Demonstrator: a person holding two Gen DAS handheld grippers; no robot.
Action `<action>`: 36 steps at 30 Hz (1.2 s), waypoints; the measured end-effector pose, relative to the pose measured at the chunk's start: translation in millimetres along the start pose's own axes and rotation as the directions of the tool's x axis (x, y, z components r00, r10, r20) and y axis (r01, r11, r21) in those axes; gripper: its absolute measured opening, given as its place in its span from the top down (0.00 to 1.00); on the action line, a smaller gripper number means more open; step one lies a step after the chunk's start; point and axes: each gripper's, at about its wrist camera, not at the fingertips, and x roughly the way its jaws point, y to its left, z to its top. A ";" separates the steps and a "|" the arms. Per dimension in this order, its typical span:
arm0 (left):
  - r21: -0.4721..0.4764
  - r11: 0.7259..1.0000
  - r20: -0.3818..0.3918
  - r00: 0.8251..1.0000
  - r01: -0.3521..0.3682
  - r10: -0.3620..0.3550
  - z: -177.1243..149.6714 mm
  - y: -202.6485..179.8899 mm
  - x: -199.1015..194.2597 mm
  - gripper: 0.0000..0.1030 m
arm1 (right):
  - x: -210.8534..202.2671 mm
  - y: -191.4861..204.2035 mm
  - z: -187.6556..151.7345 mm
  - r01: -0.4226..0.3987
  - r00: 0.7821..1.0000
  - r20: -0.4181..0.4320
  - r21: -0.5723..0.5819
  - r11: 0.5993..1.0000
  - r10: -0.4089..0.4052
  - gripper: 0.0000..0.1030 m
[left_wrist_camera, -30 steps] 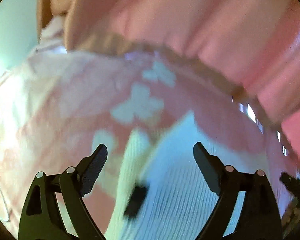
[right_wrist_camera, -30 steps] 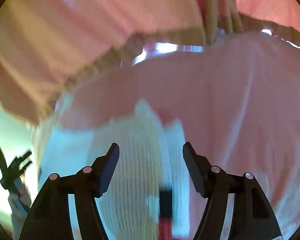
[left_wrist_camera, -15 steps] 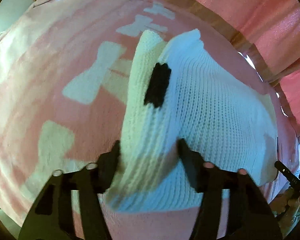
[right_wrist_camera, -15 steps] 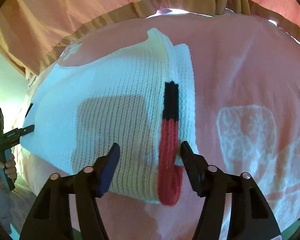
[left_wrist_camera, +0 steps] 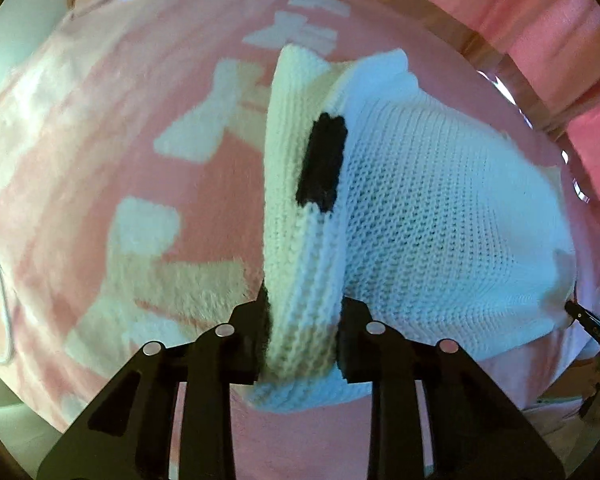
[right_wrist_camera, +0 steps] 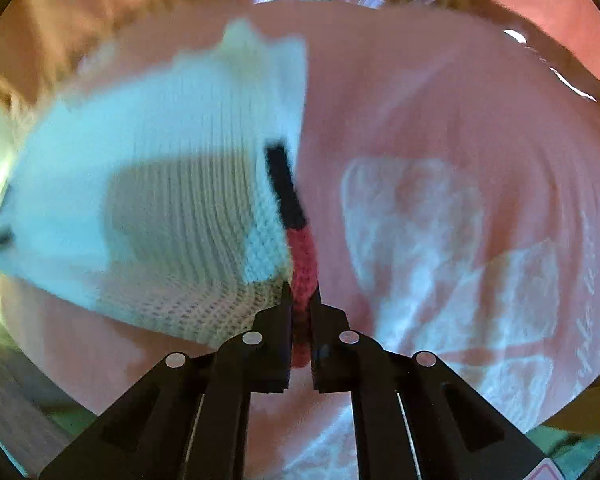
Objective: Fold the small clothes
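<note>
both grippers (left_wrist_camera: pixel 302 316) (right_wrist_camera: pixel 301 312) pinch white knit (left_wrist_camera: pixel 440 216).

You see one white knit garment (left_wrist_camera: pixel 440 216), one black stripe (left_wrist_camera: pixel 322 164) on it, one red stripe (right_wrist_camera: pixel 304 264). One pink blanket (left_wrist_camera: pixel 99 120) beneath. Two grippers: left gripper (left_wrist_camera: pixel 300 340), right gripper (right_wrist_camera: pixel 300 332).

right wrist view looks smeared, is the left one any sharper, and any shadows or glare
Left wrist view: sharp, stitches of the white knit garment readable, fisheye bending the pink blanket. Right wrist view: motion-blurred, a gripper-shaped shadow on the knit, bright glare streaks near the top edge.
</note>
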 end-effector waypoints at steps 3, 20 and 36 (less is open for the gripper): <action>-0.015 1.000 0.028 1.000 0.013 -0.012 0.4 -0.2 -11.5 0.66 | -11.8 1.6 3.8 -0.025 0.999 0.030 -0.002 1.000 0.025 0.91; 0.024 0.999 0.115 0.993 -0.027 0.024 137.4 -36.8 31.9 0.36 | 4.2 32.5 162.1 -0.136 0.979 0.155 0.032 0.990 0.129 0.53; -0.003 0.999 0.070 0.996 -0.053 0.053 144.9 -22.1 64.9 0.94 | 36.4 12.6 175.1 -0.067 0.993 0.104 0.105 0.992 0.056 0.92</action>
